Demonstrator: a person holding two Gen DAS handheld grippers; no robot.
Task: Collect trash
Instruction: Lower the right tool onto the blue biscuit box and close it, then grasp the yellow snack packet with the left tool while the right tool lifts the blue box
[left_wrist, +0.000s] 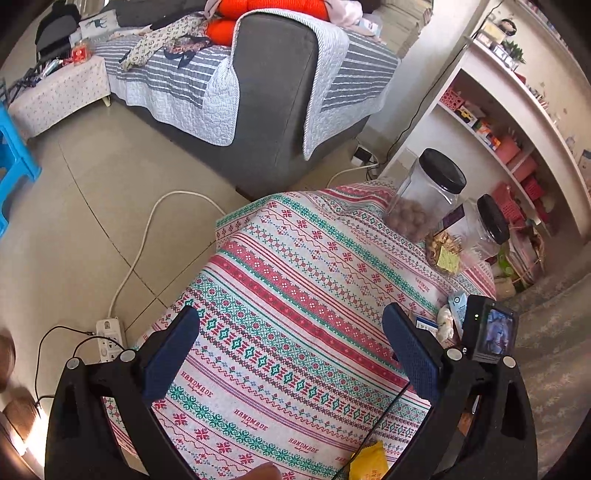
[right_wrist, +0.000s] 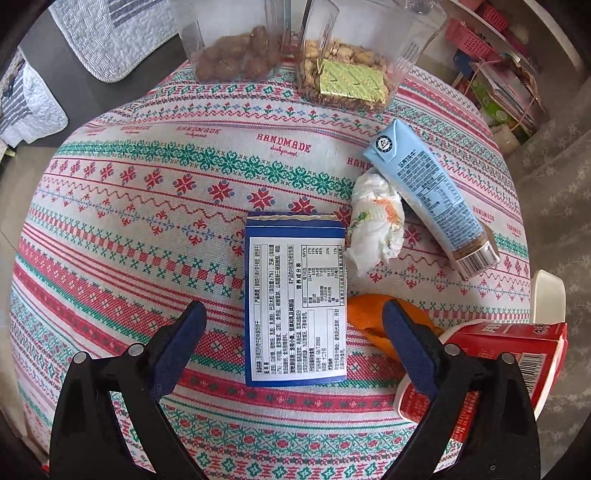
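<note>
In the right wrist view, several pieces of trash lie on the patterned tablecloth (right_wrist: 155, 236): a flat blue box (right_wrist: 295, 295), a crumpled white tissue (right_wrist: 376, 225), a light-blue carton (right_wrist: 428, 192) on its side, an orange peel (right_wrist: 369, 314) and a red carton (right_wrist: 513, 354) over a white bin rim (right_wrist: 550, 291). My right gripper (right_wrist: 291, 343) is open, its fingers either side of the blue box's near end. My left gripper (left_wrist: 291, 350) is open and empty above the tablecloth (left_wrist: 295, 295). A yellow wrapper (left_wrist: 369, 461) lies at the near edge.
Two clear jars with black lids, one of nuts (left_wrist: 424, 195) and one of snacks (left_wrist: 465, 236), stand at the table's far side. A grey sofa (left_wrist: 273, 92), a power strip (left_wrist: 109, 336) with cables and shelves (left_wrist: 498, 122) surround the table. The other gripper's camera (left_wrist: 491, 332) shows at right.
</note>
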